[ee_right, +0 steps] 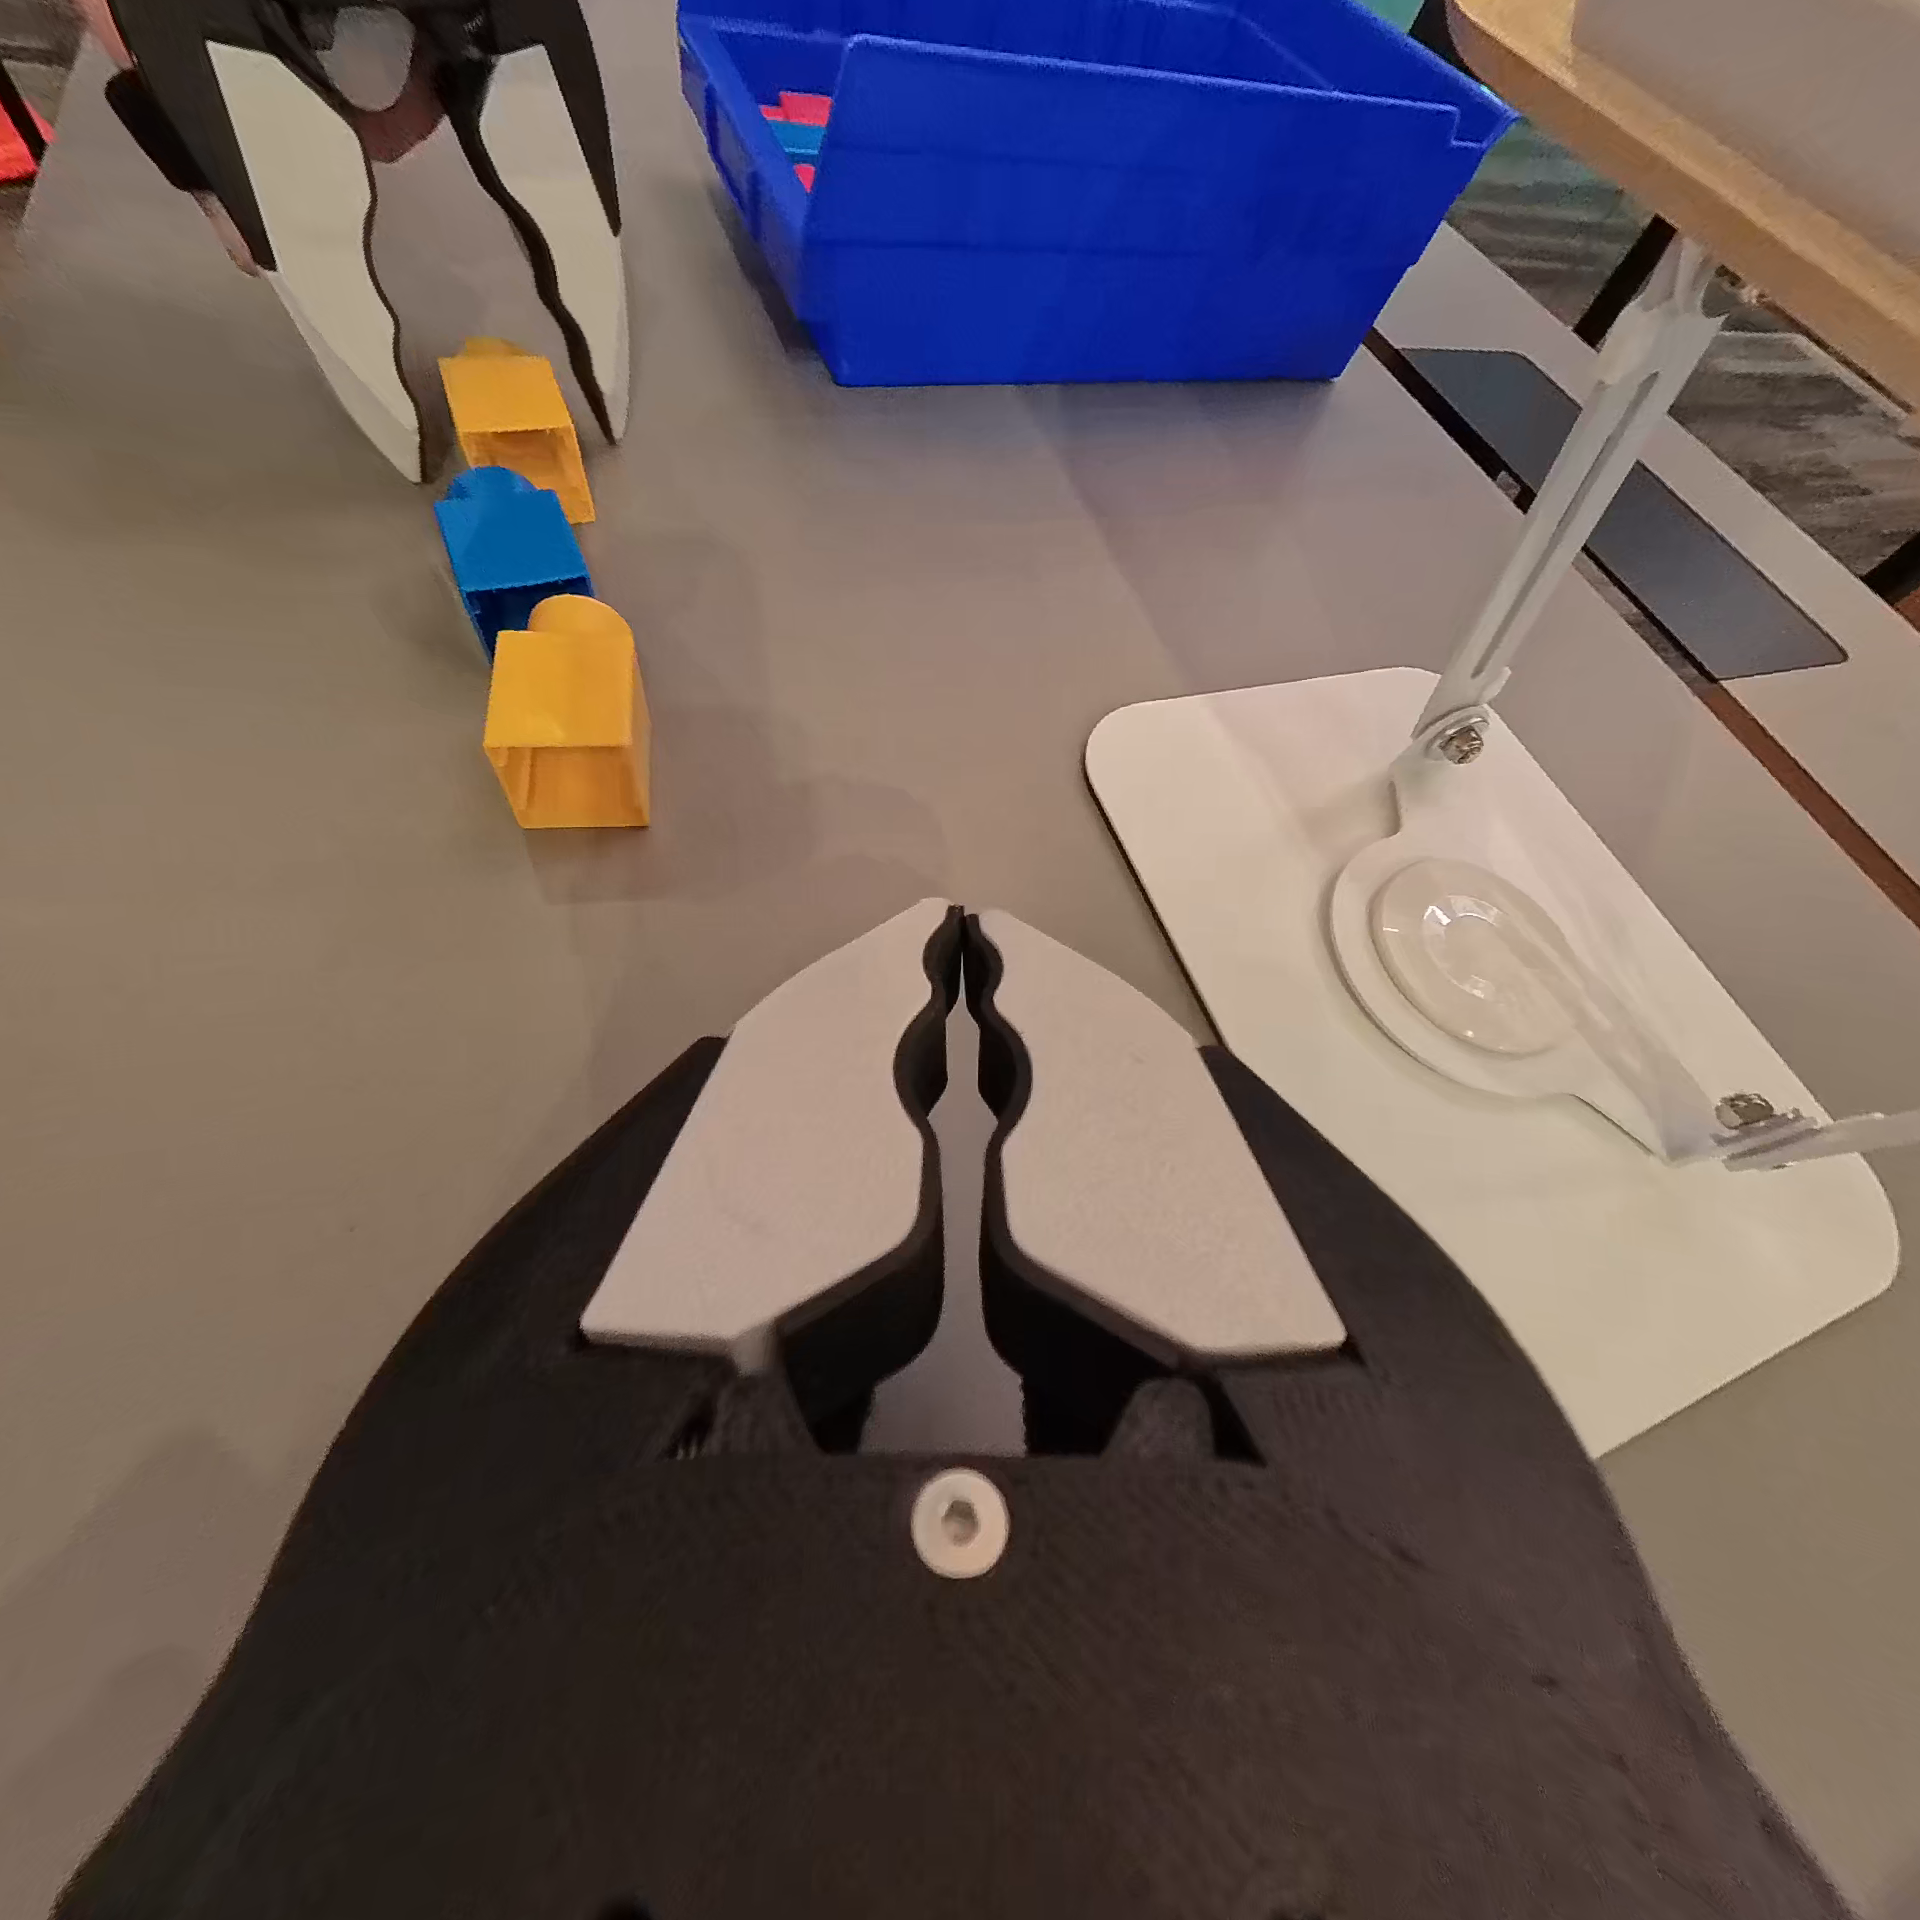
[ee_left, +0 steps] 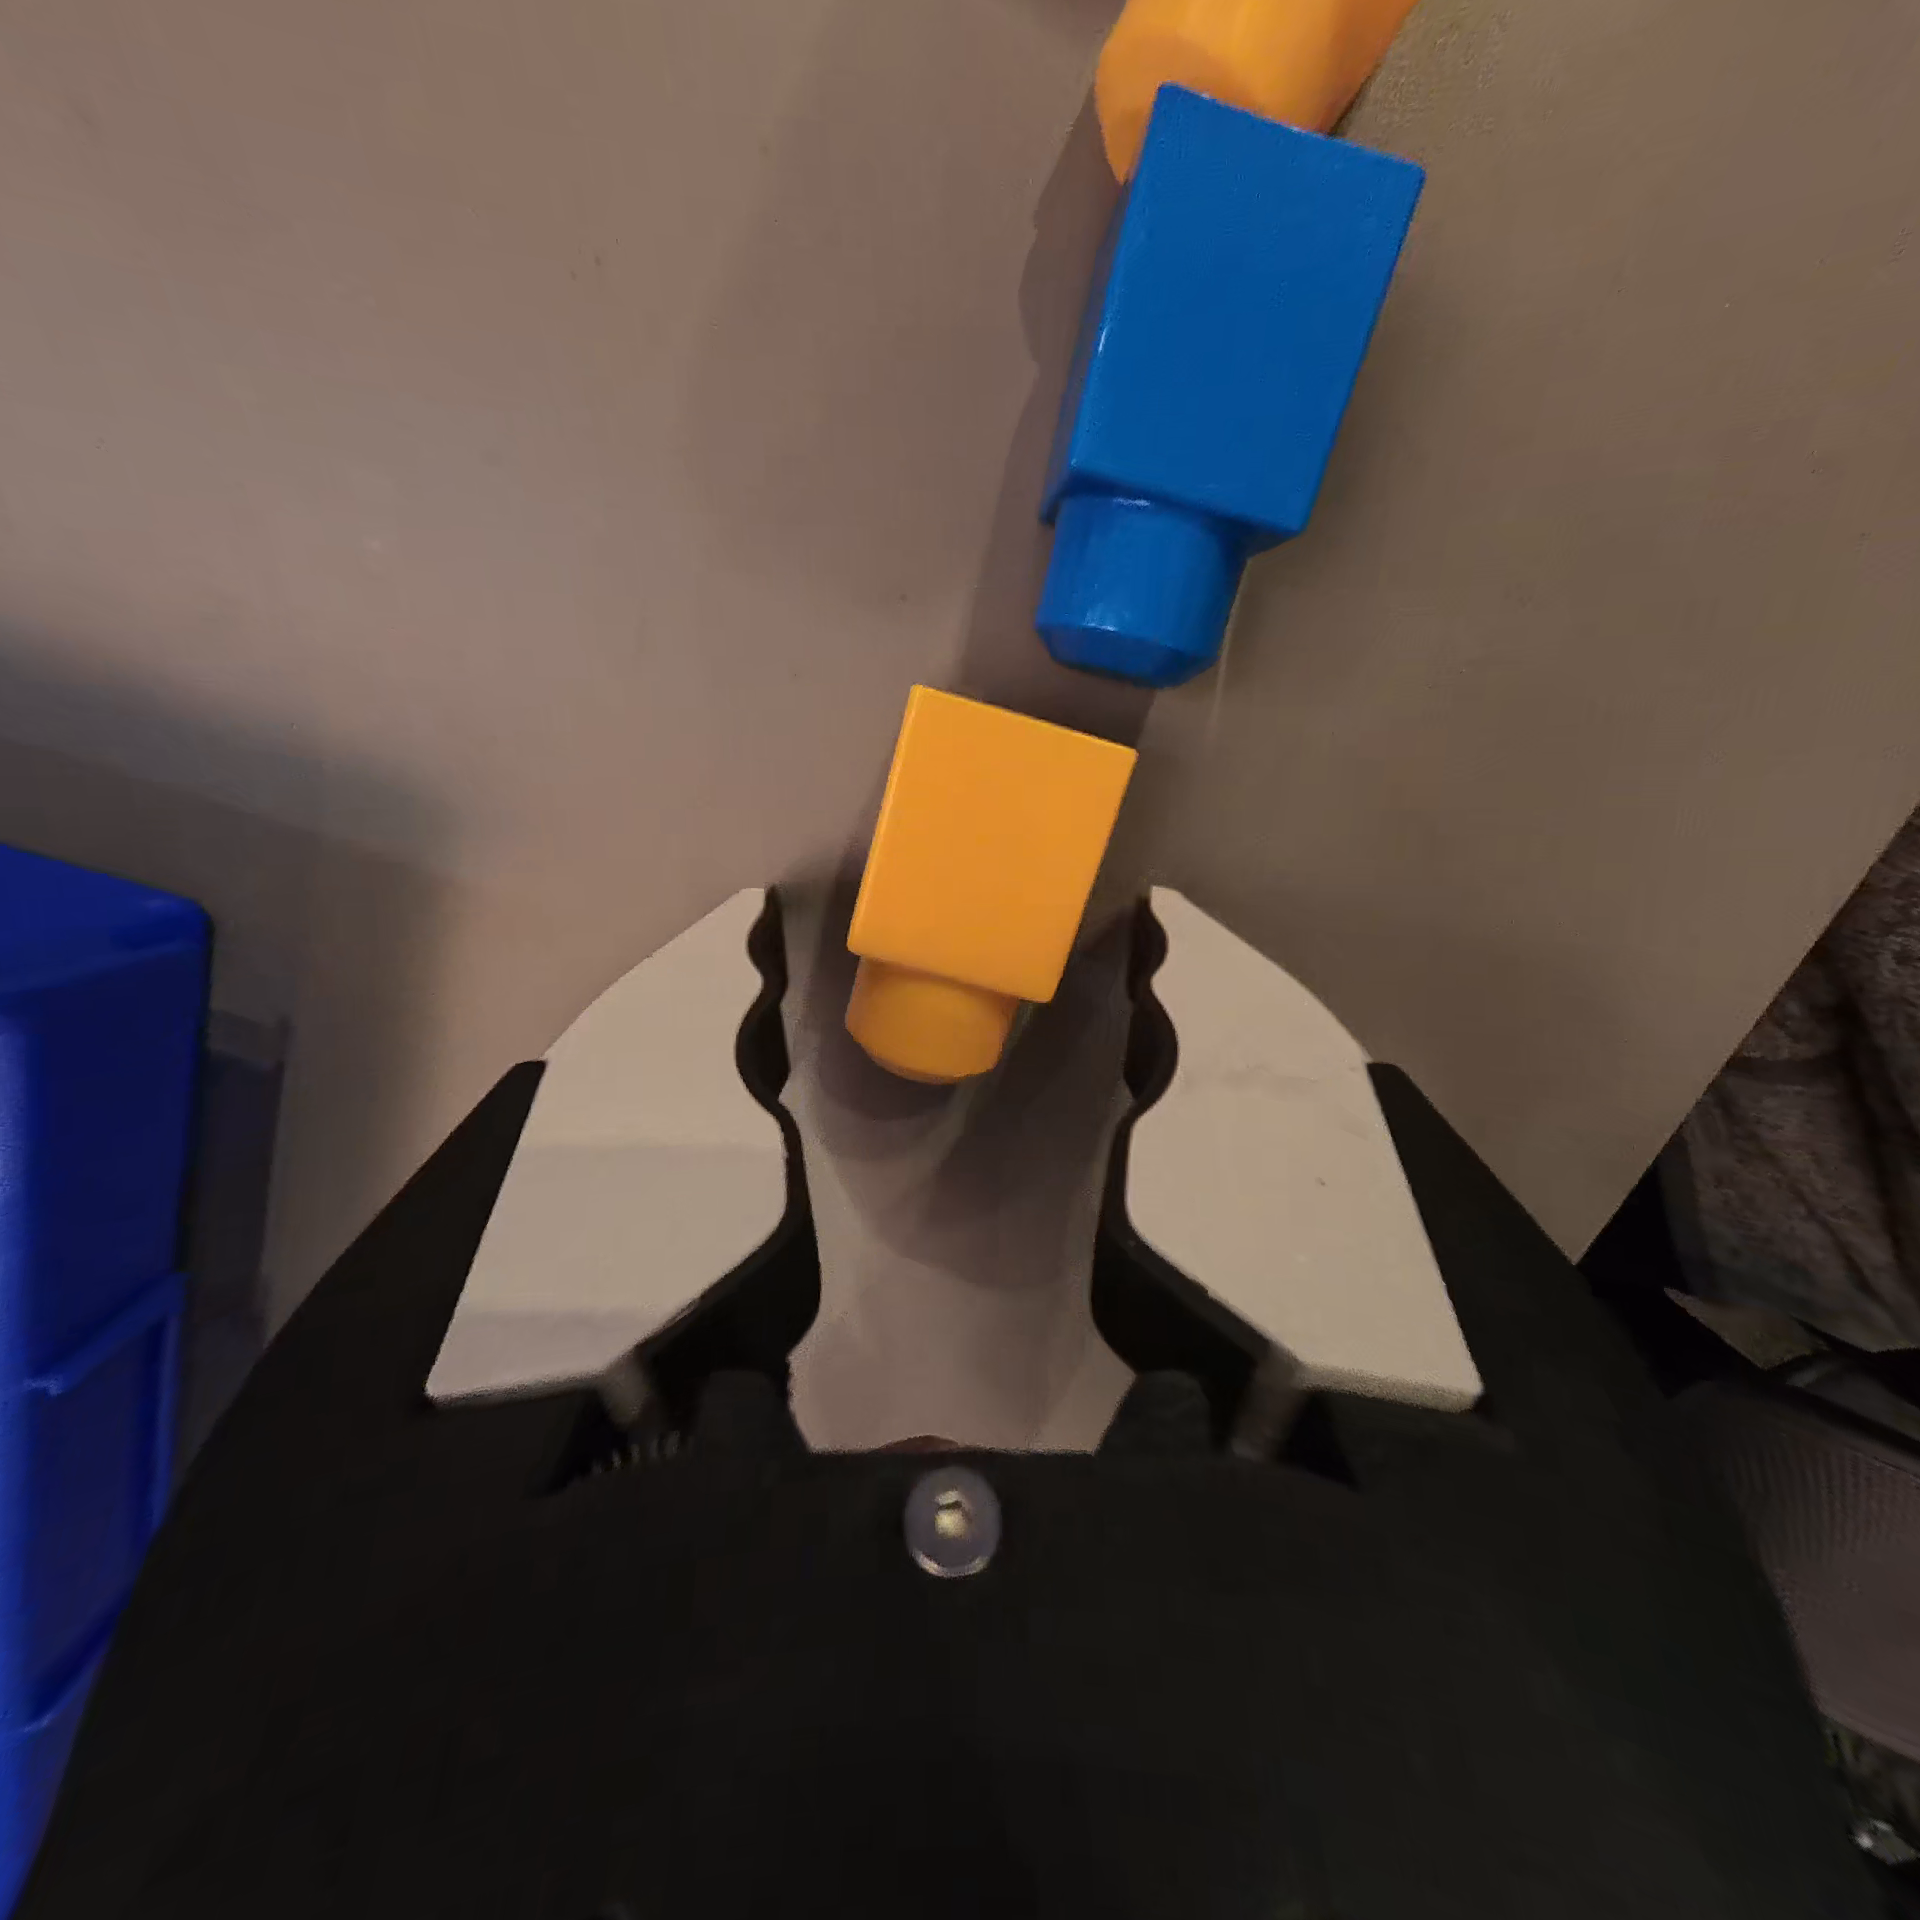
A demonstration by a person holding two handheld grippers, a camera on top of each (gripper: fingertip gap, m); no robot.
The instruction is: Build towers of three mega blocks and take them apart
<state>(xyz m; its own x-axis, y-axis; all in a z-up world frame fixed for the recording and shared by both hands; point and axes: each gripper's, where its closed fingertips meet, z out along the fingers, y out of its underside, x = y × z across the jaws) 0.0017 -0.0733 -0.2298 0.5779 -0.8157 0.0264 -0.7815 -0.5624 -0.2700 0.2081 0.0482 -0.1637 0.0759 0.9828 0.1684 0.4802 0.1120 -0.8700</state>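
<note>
Your left gripper (ee_left: 961, 914) stands over the grey bench (ee_right: 260, 1039) with its fingers spread wide, and a yellow block (ee_left: 987, 862) lies on its side between them, stud end toward the gripper's body. There is bench showing on both sides of that block, so neither pad presses on it; it rests on the bench and not in a grasp. In the right wrist view the same gripper (ee_right: 514, 447) comes down from the far left corner of the bench, one fingertip on each side of this yellow block (ee_right: 514, 426). Three blocks lie in a row running from there toward you: that yellow one, then a blue block (ee_right: 509, 566) just beside it, then a second yellow block (ee_right: 566, 727) touching the blue one's near end. All three lie on their sides, and none is stacked. Your right gripper (ee_right: 961, 920) hovers above the bare middle of the bench, well apart from the blocks, with its fingertips closed together on nothing. A blue bin (ee_right: 1091, 270) sits toward the far edge of the bench with some red and blue pieces inside. A white stand (ee_right: 1247, 831) with a slanted arm sits near the right edge.
</note>
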